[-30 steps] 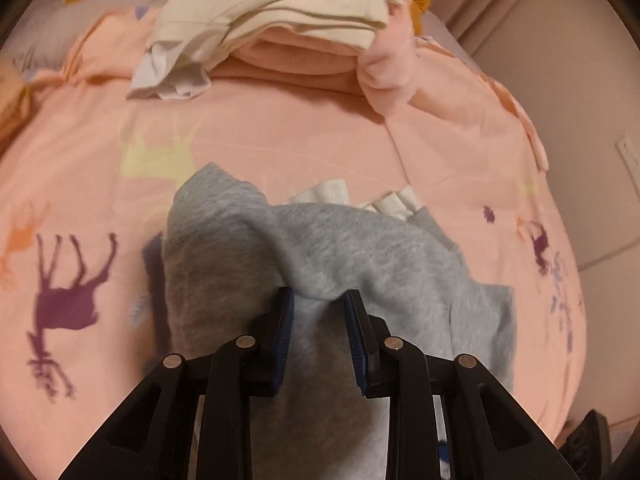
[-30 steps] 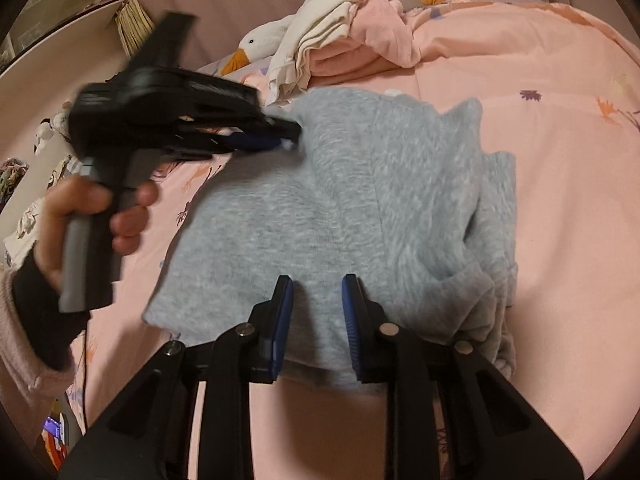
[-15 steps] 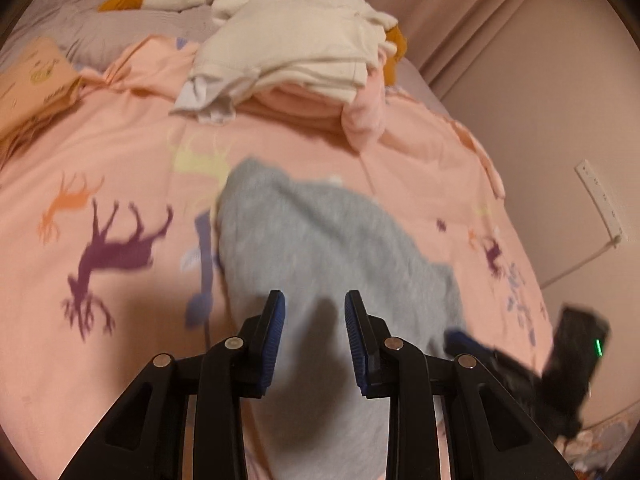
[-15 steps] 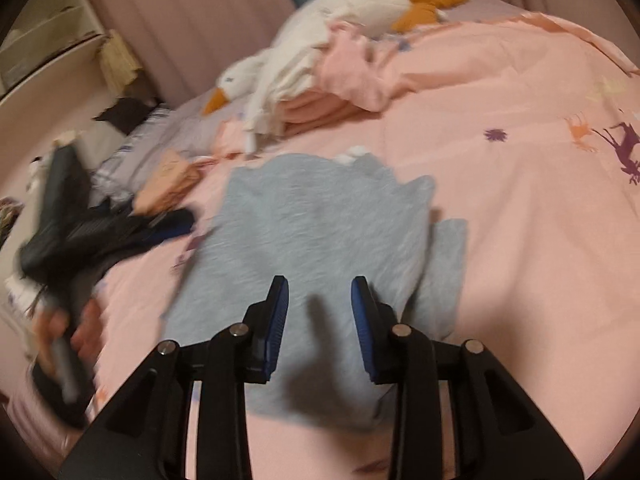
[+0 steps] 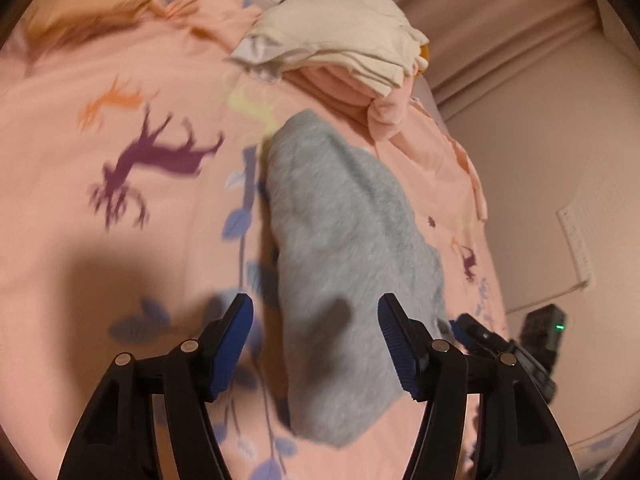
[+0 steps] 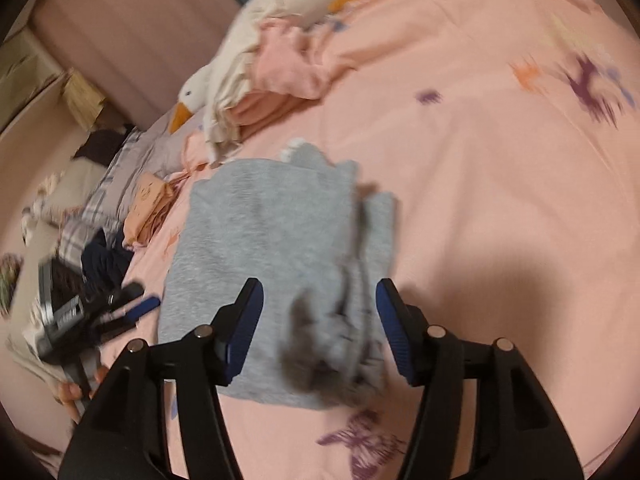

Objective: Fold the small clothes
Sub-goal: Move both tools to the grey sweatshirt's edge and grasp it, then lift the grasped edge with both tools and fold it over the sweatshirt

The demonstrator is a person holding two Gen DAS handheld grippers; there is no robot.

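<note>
Now grey garment [image 5: 352, 264] flat, below parted tools

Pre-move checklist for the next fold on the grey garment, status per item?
1. Left gripper free of cloth: ok. Its jaws have just been opening, nothing pinched between them.
2. Right gripper free of cloth: ok. It has also just been opening, pads clear of the fabric.
3. Grey garment lying on the pink bedspread: ok.
4. Garment flat and tidy: not ok. The edge nearest the right gripper is bunched and a layer sticks out on one side.
5. Clear of the stack of folded clothes: ok, a gap shows.
6. Fold edges aligned: cannot tell, both views are blurred.
</note>
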